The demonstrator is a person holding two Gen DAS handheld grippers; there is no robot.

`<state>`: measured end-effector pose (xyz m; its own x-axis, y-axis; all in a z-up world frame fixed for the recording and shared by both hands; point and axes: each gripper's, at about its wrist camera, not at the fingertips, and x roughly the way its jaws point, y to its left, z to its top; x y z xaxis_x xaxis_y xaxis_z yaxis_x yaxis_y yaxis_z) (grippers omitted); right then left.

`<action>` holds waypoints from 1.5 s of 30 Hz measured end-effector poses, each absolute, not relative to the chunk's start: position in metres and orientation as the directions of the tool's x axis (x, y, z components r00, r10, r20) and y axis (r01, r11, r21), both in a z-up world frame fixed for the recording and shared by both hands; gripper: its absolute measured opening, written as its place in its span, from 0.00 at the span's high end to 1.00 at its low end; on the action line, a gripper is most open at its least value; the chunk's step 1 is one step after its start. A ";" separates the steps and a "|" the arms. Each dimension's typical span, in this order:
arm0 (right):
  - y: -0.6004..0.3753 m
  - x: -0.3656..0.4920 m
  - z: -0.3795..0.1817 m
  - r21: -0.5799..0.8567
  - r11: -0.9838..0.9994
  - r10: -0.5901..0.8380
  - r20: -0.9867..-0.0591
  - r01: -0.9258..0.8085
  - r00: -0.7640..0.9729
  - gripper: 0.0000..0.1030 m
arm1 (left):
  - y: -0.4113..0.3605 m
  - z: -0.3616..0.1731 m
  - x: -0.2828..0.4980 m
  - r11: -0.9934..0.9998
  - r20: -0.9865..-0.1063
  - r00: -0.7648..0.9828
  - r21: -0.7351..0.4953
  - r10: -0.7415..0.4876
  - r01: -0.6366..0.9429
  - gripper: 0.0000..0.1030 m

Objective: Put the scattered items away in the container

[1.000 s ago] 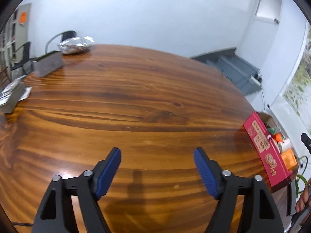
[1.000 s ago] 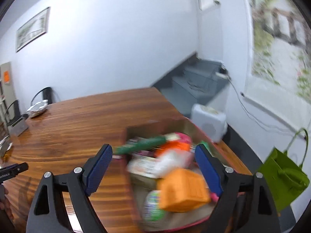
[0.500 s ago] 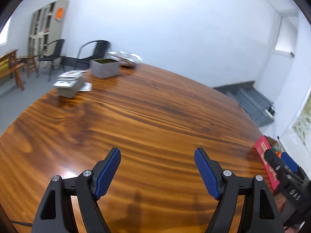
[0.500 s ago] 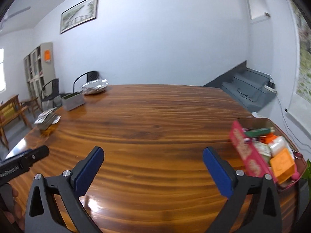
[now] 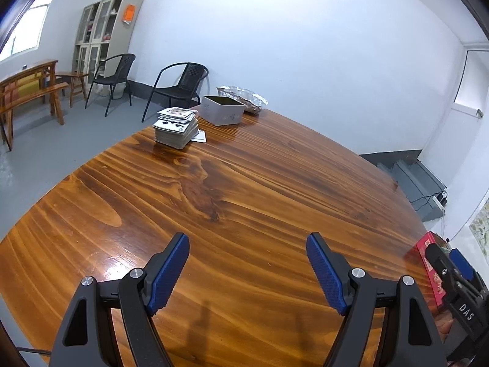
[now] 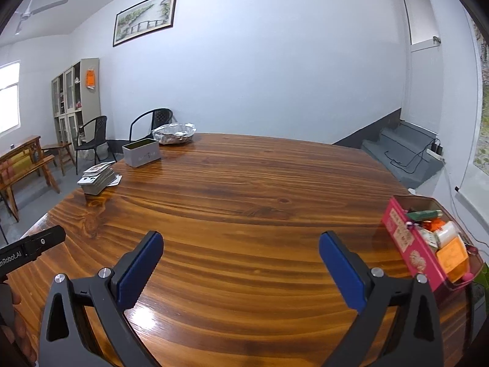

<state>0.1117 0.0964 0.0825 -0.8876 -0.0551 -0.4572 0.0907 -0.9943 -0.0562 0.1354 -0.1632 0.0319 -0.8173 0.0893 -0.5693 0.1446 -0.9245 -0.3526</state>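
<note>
Both hands have swung away from the pink box of packets (image 6: 406, 238) at the table's (image 6: 244, 202) right edge; left gripper (image 5: 247, 272) and right gripper (image 6: 241, 272) gape empty, right wider than before, suggesting the tidying's done

"das" on right tool (image 5: 458, 278).

Filled container (image 6: 409, 241) — table's (image 6: 244, 189) right edge

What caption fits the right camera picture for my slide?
Open right gripper above the wooden table, pink box of items at right.
</note>
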 end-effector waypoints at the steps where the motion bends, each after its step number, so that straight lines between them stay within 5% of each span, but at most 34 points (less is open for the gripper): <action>1: 0.100 0.112 0.082 -0.051 -0.995 -0.050 -0.459 0.082 -0.887 0.01 | -0.161 0.032 0.135 -0.927 -0.571 -0.816 -0.349 0.093 0.138 0.22; 21: 0.245 0.093 0.062 0.177 -0.980 -0.021 -0.542 -0.090 -0.840 0.01 | -0.026 0.038 0.076 -0.980 -0.669 -0.722 -0.191 0.177 -0.063 0.22; 24: 0.270 0.111 0.071 0.159 -0.980 0.013 -0.540 -0.117 -0.842 0.01 | 0.011 0.046 0.074 -0.978 -0.677 -0.706 -0.157 0.210 -0.140 0.22; 25: 0.278 0.118 0.073 0.147 -0.981 0.028 -0.542 -0.127 -0.840 0.01 | 0.025 0.050 0.074 -0.974 -0.677 -0.701 -0.145 0.225 -0.172 0.17; 26: 0.288 0.125 0.076 0.130 -0.981 0.049 -0.548 -0.143 -0.835 0.01 | 0.037 0.052 0.075 -0.970 -0.675 -0.698 -0.141 0.240 -0.198 0.00; 34: 0.360 0.188 0.087 0.053 -0.964 0.183 -0.577 -0.260 -0.796 0.01 | 0.142 0.081 0.100 -0.908 -0.643 -0.667 -0.116 0.377 -0.402 0.00; 45: 0.411 0.210 0.094 -0.006 -0.973 0.180 -0.635 -0.229 -0.752 0.01 | 0.243 0.114 0.130 -0.823 -0.627 -0.590 -0.155 0.509 -0.546 0.00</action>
